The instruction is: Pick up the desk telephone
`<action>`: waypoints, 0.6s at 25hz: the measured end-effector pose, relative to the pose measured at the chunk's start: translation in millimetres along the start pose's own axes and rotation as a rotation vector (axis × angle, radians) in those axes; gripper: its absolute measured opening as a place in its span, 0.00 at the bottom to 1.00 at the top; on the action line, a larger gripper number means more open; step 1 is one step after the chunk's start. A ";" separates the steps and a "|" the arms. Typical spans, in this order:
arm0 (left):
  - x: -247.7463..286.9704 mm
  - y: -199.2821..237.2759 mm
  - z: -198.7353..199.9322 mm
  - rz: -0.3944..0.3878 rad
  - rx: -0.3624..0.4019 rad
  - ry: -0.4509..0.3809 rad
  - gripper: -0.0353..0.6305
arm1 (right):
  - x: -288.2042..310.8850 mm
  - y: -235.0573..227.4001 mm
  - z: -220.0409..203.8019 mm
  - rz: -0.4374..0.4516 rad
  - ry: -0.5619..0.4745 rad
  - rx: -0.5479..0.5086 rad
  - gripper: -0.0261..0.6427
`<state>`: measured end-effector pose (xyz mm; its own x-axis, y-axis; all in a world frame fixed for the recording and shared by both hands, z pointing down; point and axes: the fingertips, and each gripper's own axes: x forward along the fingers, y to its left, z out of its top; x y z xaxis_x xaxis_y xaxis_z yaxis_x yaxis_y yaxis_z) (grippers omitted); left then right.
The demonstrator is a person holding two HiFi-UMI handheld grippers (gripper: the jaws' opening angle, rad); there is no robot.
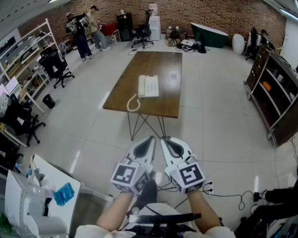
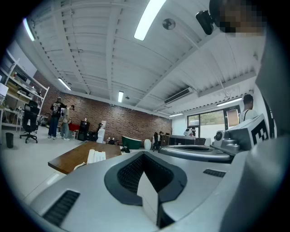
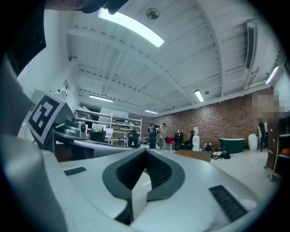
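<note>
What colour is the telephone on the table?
The telephone is white; head view shows it best.

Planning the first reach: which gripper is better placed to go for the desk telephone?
Left, marginally. The telephone, handset on its left, lies nearly straight ahead of the left gripper; the right gripper sits further right. Both are shut and short of the table.

Open office: brick wall [image 1: 209, 14], swivel chairs [image 1: 56, 65], shelving unit [image 1: 278, 111].

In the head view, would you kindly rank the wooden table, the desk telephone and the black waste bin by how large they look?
1. wooden table, by far the largest
2. desk telephone
3. black waste bin, smallest, though not much smaller than the telephone
</note>
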<state>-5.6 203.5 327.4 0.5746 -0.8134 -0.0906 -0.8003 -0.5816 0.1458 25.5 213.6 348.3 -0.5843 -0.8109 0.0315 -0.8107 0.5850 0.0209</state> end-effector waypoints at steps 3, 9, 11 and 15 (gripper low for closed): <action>10.8 9.6 -2.3 0.004 0.002 0.003 0.06 | 12.6 -7.7 -0.7 -0.002 -0.001 0.003 0.04; 35.1 32.4 -3.2 0.020 -0.005 0.003 0.06 | 41.7 -24.1 -6.2 0.011 0.014 0.012 0.04; 45.0 42.4 -4.5 0.024 -0.008 0.007 0.06 | 53.8 -29.6 -6.9 0.015 0.024 0.015 0.04; 68.1 56.8 -7.9 0.014 -0.019 0.019 0.06 | 76.1 -43.3 -10.0 0.023 0.047 -0.004 0.04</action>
<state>-10.6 115.2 337.3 0.5666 -0.8210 -0.0696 -0.8050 -0.5696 0.1657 16.5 126.7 359.7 -0.6007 -0.7956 0.0789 -0.7967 0.6039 0.0239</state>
